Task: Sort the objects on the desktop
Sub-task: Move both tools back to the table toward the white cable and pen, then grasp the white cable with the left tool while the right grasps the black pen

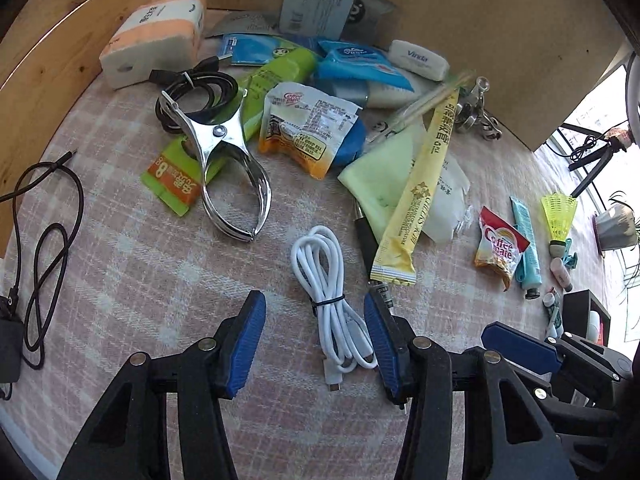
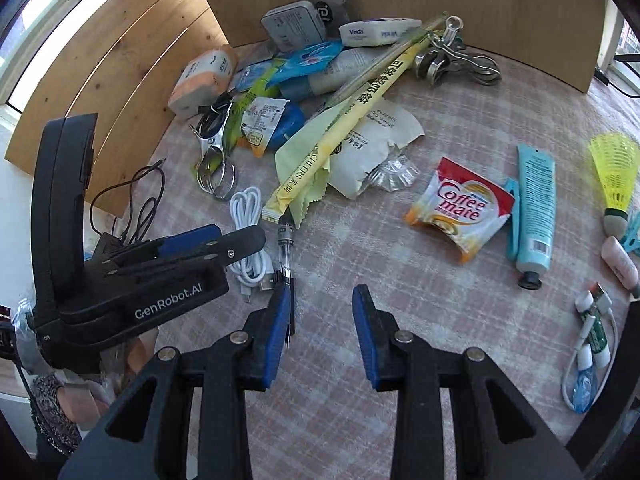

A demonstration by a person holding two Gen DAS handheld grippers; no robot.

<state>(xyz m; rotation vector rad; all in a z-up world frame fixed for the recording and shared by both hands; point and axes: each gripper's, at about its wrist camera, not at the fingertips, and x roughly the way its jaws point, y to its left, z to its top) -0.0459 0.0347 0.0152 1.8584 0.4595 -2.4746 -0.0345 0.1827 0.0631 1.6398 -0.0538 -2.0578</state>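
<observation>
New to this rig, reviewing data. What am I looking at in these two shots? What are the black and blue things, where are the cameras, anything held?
No robot arm here: a person holds a two-finger claw in each hand, with a fisheye camera on each looking along its blue-padded fingers.

The left wrist view shows the left claw open, its pads either side of a bundled white cable lying on the checked cloth. Whether the pads touch it is unclear. The right wrist view shows the right claw open over bare cloth, holding nothing.

Scattered around: a metal clip, a Coffee mate sachet, a long yellow stick packet, a blue tube, a yellow shuttlecock, tissue packs and a black cable.
</observation>
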